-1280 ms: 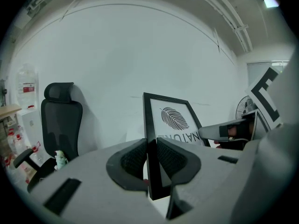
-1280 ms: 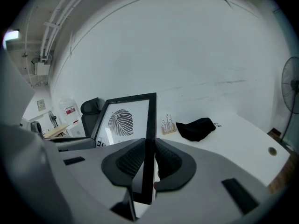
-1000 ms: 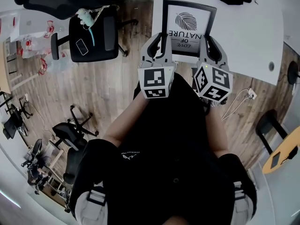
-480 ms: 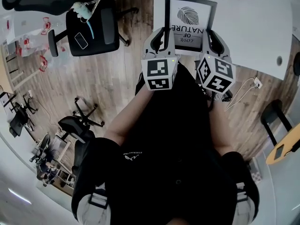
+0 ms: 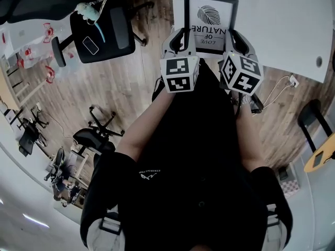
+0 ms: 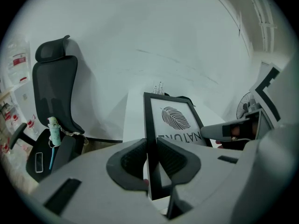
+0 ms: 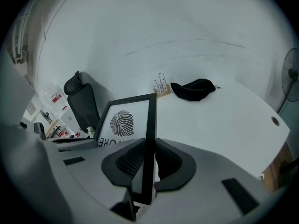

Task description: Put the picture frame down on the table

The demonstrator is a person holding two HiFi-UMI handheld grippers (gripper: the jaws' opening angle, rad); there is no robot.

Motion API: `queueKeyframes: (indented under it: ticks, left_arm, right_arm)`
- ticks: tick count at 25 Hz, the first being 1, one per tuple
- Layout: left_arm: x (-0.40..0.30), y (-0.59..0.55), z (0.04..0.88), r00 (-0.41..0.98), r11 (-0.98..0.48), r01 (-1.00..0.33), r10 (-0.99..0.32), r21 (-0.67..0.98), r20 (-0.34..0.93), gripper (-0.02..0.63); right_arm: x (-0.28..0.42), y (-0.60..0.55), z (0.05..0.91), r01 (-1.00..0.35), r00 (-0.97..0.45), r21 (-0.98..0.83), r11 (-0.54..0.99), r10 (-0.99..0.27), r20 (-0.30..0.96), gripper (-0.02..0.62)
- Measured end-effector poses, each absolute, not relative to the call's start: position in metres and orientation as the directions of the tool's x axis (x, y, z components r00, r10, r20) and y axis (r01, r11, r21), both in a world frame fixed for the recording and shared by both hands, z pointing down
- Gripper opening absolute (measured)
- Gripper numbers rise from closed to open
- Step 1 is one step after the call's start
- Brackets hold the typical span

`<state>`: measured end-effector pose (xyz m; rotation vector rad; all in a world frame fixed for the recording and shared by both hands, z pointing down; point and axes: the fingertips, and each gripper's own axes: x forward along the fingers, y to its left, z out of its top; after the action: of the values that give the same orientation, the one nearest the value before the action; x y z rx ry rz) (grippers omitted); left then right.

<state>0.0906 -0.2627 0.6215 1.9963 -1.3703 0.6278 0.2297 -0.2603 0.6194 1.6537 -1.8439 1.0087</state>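
A black picture frame (image 5: 210,21) with a leaf print and the words LOVE OF NATURE hangs over the near edge of the white table (image 5: 282,30). My left gripper (image 5: 179,40) is shut on the frame's left rail (image 6: 150,143). My right gripper (image 5: 236,41) is shut on its right rail (image 7: 149,143). In the left gripper view the frame (image 6: 173,125) leans away from me, and my right gripper's finger (image 6: 224,130) shows beside it. In the right gripper view the leaf print (image 7: 122,123) faces left. Whether the frame touches the table is hidden.
A black cloth bundle (image 7: 192,88) and a small wooden holder (image 7: 161,86) lie at the table's far side. A black office chair (image 5: 99,33) with a phone on its seat stands left of the table. More chairs (image 5: 97,135) stand on the wooden floor.
Both grippers and the frame have moved forward, further over the table. The grip on both rails is unchanged.
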Motion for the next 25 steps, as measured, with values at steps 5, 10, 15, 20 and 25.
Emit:
queueKeyframes:
  ticks: [5,10,15,20,25]
  left_arm:
    - [0.082,-0.269,0.650,0.362,-0.276,-0.930,-0.570,0.243,0.738,0.074]
    - [0.081,-0.282,0.666,0.387,-0.316,-0.916,-0.525,0.249,0.758,0.074]
    - [0.085,-0.293,0.679,0.423,-0.375,-0.891,-0.475,0.257,0.772,0.074]
    - [0.088,-0.307,0.694,0.447,-0.430,-0.864,-0.418,0.260,0.791,0.072]
    - [0.094,-0.319,0.705,0.468,-0.487,-0.834,-0.372,0.260,0.802,0.072]
  right_arm:
    - [0.222,-0.265,0.642,-0.978,-0.143,-0.205,-0.035,-0.602,0.785,0.066]
    - [0.220,-0.268,0.658,-0.974,-0.112,-0.203,-0.097,-0.572,0.813,0.066]
    - [0.222,-0.268,0.672,-0.959,-0.081,-0.216,-0.185,-0.550,0.831,0.066]
    - [0.223,-0.272,0.686,-0.938,-0.055,-0.227,-0.263,-0.534,0.844,0.066]
    - [0.226,-0.274,0.696,-0.920,-0.026,-0.223,-0.321,-0.519,0.855,0.066]
